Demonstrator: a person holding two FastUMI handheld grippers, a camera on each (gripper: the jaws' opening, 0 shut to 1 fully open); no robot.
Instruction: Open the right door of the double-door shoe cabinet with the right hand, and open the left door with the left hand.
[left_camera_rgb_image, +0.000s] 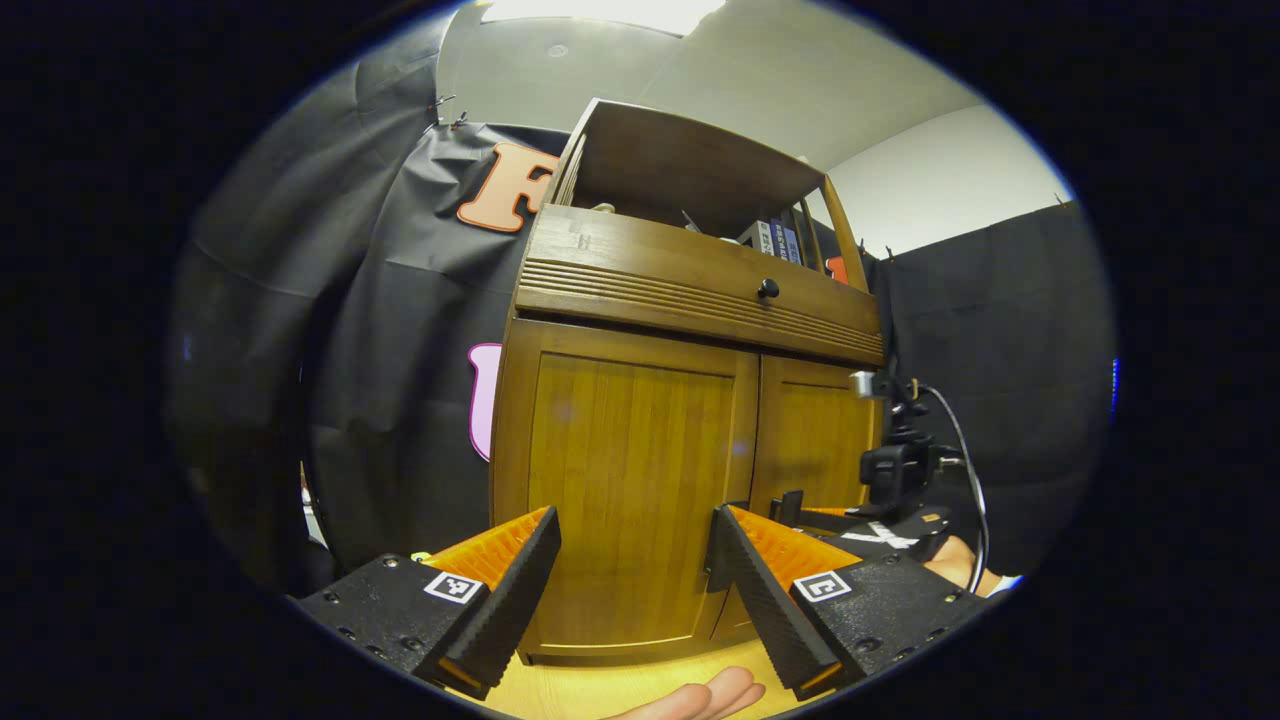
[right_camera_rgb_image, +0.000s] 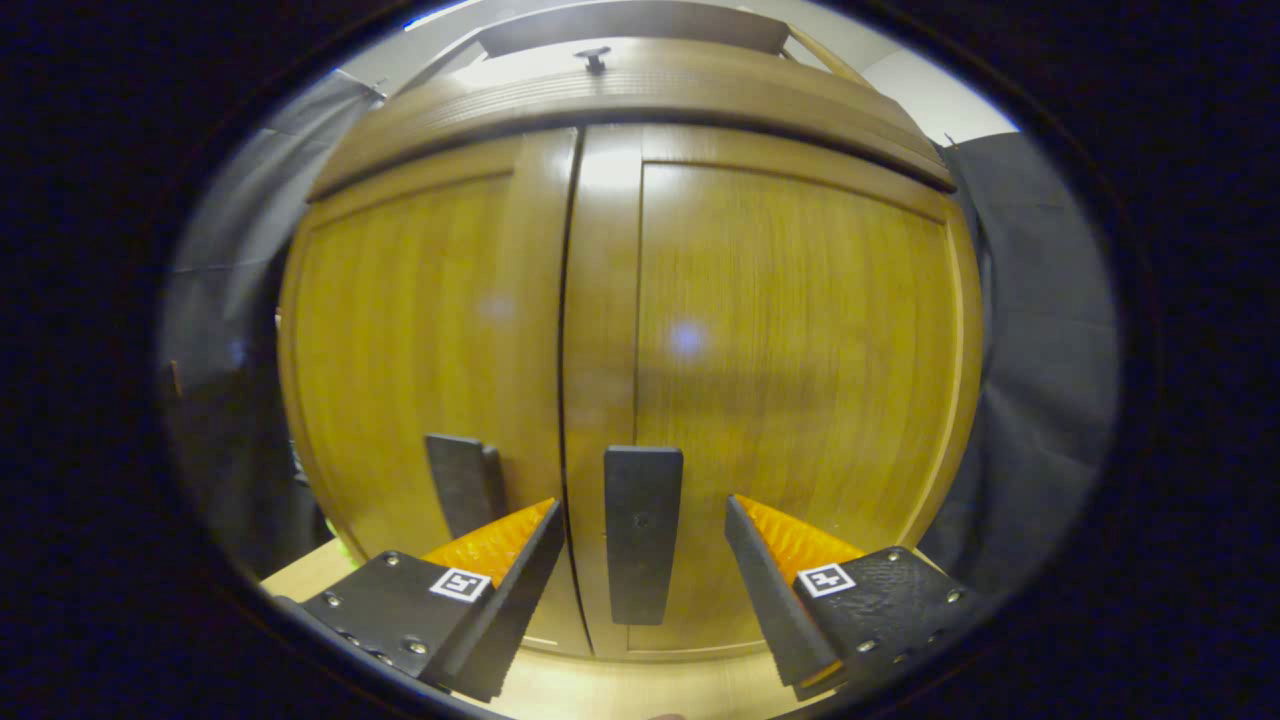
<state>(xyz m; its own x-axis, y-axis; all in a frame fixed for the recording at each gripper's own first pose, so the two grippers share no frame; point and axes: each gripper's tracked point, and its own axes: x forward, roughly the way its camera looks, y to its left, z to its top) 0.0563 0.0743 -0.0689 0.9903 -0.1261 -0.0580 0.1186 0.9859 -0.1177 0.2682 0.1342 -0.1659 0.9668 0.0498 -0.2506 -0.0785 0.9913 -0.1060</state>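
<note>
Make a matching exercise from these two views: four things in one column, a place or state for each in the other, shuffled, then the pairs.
Things:
1. right door handle
2. left door handle
3. drawer knob
4. right gripper

Places or states:
A. jaws open, not pressing on anything
B. left of the seam between the doors
C. between the right gripper's open jaws
D. on the drawer front above the doors

Pairs: 1-C, 2-B, 3-D, 4-A

Your two views of the shoe cabinet (left_camera_rgb_image: 690, 400)

Left gripper view looks up from its left, farther back; right gripper view faces both doors close; both share them.
</note>
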